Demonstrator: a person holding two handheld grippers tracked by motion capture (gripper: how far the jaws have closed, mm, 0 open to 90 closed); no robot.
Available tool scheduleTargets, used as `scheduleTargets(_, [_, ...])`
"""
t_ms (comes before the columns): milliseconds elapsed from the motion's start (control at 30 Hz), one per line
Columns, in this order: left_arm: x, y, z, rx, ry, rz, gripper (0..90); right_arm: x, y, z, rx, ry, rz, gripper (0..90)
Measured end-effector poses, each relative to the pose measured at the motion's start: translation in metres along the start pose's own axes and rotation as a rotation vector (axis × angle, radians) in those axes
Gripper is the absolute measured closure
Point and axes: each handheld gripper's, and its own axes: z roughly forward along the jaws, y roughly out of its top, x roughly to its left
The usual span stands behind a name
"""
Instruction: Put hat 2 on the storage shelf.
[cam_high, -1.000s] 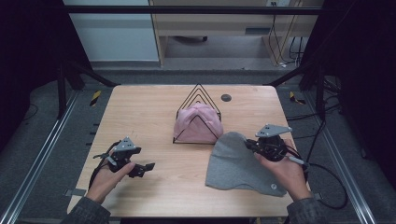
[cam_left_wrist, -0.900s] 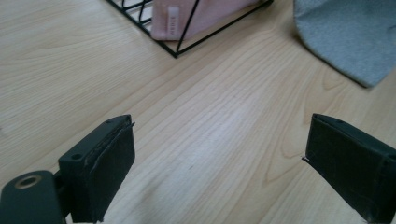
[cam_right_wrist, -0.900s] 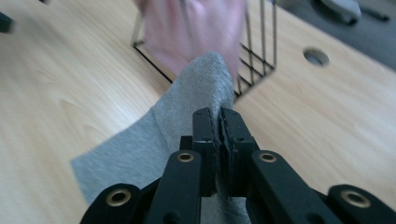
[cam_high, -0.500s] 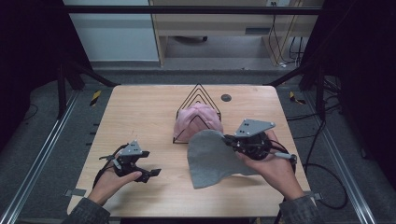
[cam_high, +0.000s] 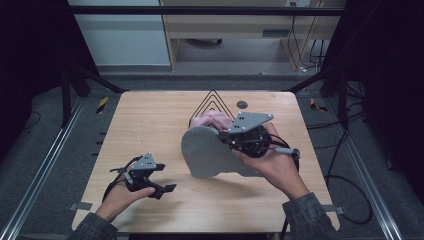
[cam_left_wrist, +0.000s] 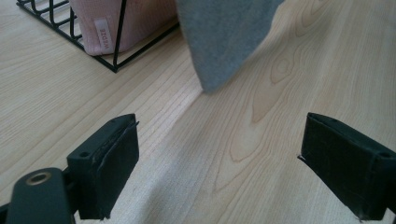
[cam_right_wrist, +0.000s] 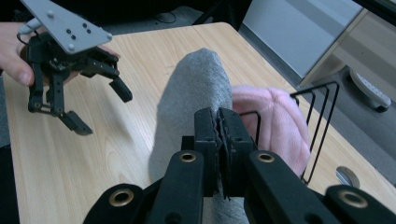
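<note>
Since the earlier frame, the right gripper (cam_high: 223, 136) has carried the grey hat (cam_high: 210, 152) up and leftward toward the rack (cam_high: 212, 102), which holds a pink hat (cam_high: 212, 120). Its jaws are clamped on the grey hat, which hangs just before the rack. Well left of the rack, the left gripper (cam_high: 162, 189) rests low, jaws spread, palm on the table (cam_high: 150, 120).

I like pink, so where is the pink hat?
In the high view the pink hat sits in the black wire rack at mid-table, right behind the lifted grey hat.
</note>
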Motion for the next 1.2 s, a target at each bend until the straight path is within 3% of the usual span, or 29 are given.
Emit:
scheduleTargets(333, [0.001,0.019,-0.005,-0.038,0.039,0.033,13.0,0.001,0.018,0.007,-0.024,0.055,-0.002,87.3])
scheduleTargets(500, [0.007,0.035,-0.005,-0.054,0.029,0.043,21.7,0.004,0.026,0.008,-0.033,0.066,-0.010,87.3])
scheduleTargets(600, [0.010,0.040,0.003,-0.037,0.020,0.058,32.8,0.004,0.028,0.010,-0.036,0.066,0.002,87.2])
scheduleTargets(667, [0.011,0.043,0.010,-0.036,-0.001,0.074,44.9,0.001,0.025,0.014,-0.018,0.055,0.017,87.3])
scheduleTargets(733, [0.011,0.044,0.012,-0.038,0.004,0.086,59.2,-0.003,0.021,0.015,-0.008,0.051,0.029,87.3])
scheduleTargets(767, [0.011,0.046,0.014,-0.039,0.005,0.092,59.2,-0.003,0.021,0.015,-0.008,0.051,0.029,87.3])
scheduleTargets(800, [0.010,0.052,0.017,-0.024,-0.003,0.090,75.8,-0.009,0.017,0.016,0.001,0.040,0.045,87.3])
scheduleTargets(867, [0.009,0.055,0.016,-0.024,-0.008,0.094,83.3,-0.012,0.014,0.016,0.005,0.033,0.051,87.3])
scheduleTargets(1000, [0.002,0.074,0.009,-0.033,-0.002,0.114,86.3,-0.028,0.007,0.008,-0.004,0.003,0.095,87.5])
scheduleTargets(1033, [-0.001,0.086,0.003,-0.028,0.005,0.128,86.5,-0.037,0.005,0.002,-0.017,-0.006,0.122,87.5])
scheduleTargets(1133, [-0.002,0.105,-0.008,-0.029,0.014,0.132,86.8,-0.049,0.006,-0.005,-0.044,-0.015,0.153,87.6])
scheduleTargets(1167, [-0.002,0.105,-0.008,-0.029,0.014,0.132,86.9,-0.049,0.006,-0.005,-0.044,-0.015,0.153,87.6])
scheduleTargets(1200, [-0.002,0.117,-0.014,-0.040,0.011,0.118,86.9,-0.058,0.009,-0.011,-0.070,-0.017,0.182,87.7])
